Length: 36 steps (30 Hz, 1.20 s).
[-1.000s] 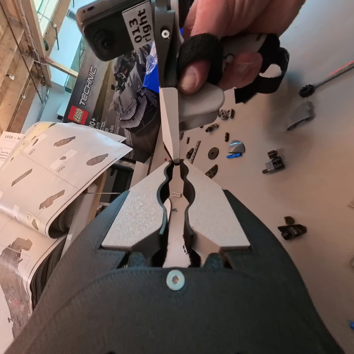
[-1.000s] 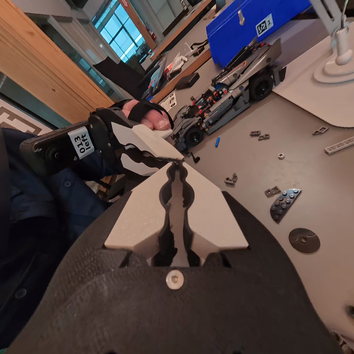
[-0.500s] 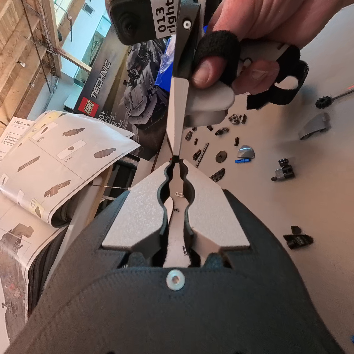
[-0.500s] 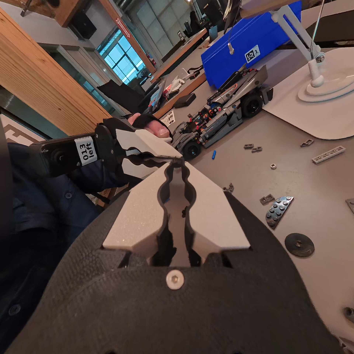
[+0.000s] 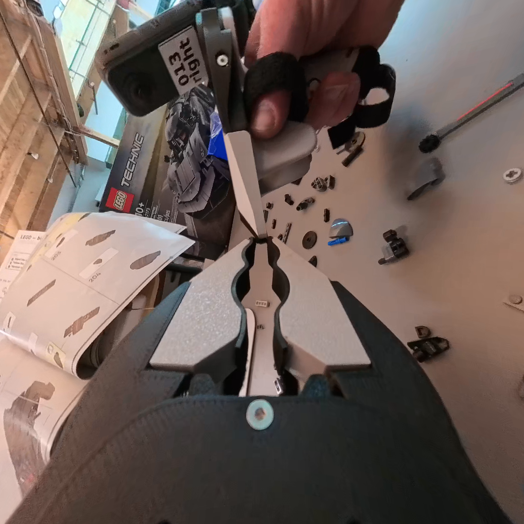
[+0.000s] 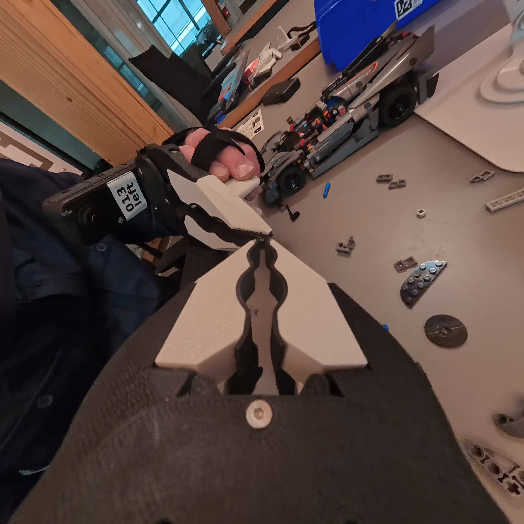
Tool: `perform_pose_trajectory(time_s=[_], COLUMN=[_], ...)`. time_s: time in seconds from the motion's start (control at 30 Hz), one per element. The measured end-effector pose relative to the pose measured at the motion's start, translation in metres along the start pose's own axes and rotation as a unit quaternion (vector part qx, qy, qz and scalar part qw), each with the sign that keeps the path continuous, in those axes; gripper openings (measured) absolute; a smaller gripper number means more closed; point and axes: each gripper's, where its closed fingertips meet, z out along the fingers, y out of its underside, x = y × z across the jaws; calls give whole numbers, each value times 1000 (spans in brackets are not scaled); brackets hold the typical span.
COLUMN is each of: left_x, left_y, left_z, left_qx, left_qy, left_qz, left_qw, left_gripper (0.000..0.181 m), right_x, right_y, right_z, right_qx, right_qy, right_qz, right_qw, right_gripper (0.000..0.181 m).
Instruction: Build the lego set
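Observation:
My left gripper (image 5: 261,241) and right gripper (image 6: 262,240) meet tip to tip above the grey table (image 5: 425,283). Both have their jaws closed. A tiny dark piece (image 5: 261,240) sits pinched at the left tips, where the right gripper (image 5: 260,234) comes down from above. It is too small to identify. In the right wrist view the left gripper (image 6: 268,234) comes in from the left, held by a hand. The partly built grey car (image 6: 354,122) stands on the table behind it.
The set's box (image 5: 170,184) and the open instruction booklet (image 5: 85,269) lie at the left. Several small loose parts (image 5: 394,249) are scattered on the table, among them a studded half-round plate (image 6: 422,282) and a dark disc (image 6: 445,330). A blue bin (image 6: 354,28) stands behind the car. Both grippers' tips are close together, under 4 cm apart.
Both grippers have stayed shut and tip to tip. They have tilted and shifted slightly together, and the right gripper now leans more across the left one's tips.

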Motion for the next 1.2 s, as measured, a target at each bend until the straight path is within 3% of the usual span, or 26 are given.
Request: perform_pose_trajectory(time_s=[0.53, 0.9, 1.2], left_x=[13, -9, -10], left_y=[-7, 1, 2], left_z=[0, 0, 2], left_qx=[16, -9, -9], left_qy=[26, -19, -19], left_qz=[17, -35, -43], left_qw=[999, 999, 999], left_gripper=[7, 6, 6], right_x=[1, 4, 6], right_y=[14, -9, -10], right_z=[0, 0, -2], right_qx=[-45, 33, 28], right_qy=[15, 4, 32], right_qz=[-15, 6, -23], right_qw=[999, 999, 999], right_gripper=[0, 0, 0])
